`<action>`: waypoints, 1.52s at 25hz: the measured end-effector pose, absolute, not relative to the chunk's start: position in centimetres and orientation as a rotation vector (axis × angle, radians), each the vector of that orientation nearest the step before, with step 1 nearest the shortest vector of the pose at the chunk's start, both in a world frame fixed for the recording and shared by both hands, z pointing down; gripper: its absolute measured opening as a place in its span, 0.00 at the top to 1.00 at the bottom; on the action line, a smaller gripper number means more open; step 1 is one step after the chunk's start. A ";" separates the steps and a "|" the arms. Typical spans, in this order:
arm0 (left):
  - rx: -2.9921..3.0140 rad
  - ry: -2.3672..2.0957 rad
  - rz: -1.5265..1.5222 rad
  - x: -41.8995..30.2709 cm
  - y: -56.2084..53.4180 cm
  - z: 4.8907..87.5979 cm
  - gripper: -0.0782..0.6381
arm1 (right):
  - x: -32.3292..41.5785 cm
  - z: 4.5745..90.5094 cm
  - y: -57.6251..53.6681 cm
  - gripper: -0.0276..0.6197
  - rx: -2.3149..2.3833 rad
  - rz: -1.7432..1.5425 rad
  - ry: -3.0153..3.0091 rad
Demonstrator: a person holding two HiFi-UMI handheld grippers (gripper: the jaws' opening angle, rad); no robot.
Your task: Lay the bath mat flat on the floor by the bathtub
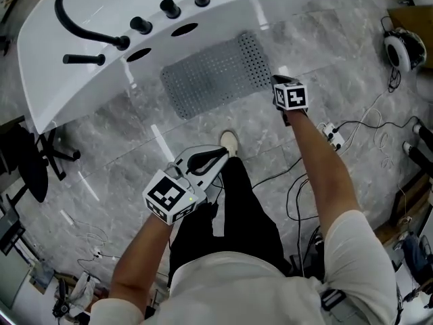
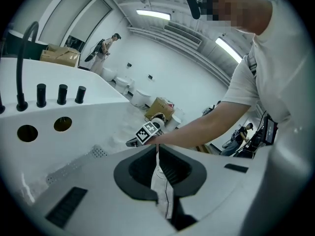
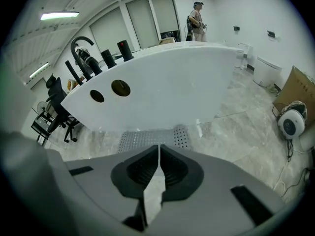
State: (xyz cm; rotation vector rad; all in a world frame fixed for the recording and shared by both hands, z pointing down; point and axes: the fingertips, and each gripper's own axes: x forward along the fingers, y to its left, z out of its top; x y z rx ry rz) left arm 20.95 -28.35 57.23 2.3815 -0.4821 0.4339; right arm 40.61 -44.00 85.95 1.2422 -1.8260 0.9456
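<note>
Bath mat [image 1: 216,73], upper centre, lies flat: likely soft, light, floppy; grip at an edge. Left claw [image 2: 157,146] and right claw [image 3: 159,147] clenched, empty.

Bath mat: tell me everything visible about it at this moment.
The bath mat is grey and rubbery-looking, rectangular with rounded corners. It is dotted with holes, larger at its right end. It lies flat on the marbled floor, its long edge alongside the white bathtub. The right gripper, jaws shut and empty, is near its right end.

Left gripper [image 2: 157,148], right gripper [image 3: 159,148]: fingers [image 3: 140,170] together.
</note>
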 end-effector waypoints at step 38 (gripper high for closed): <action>2.524 -0.737 0.361 -5.2 -2.0 40.4 0.85 | 13.7 52.3 -7.6 0.91 0.920 0.585 -2.166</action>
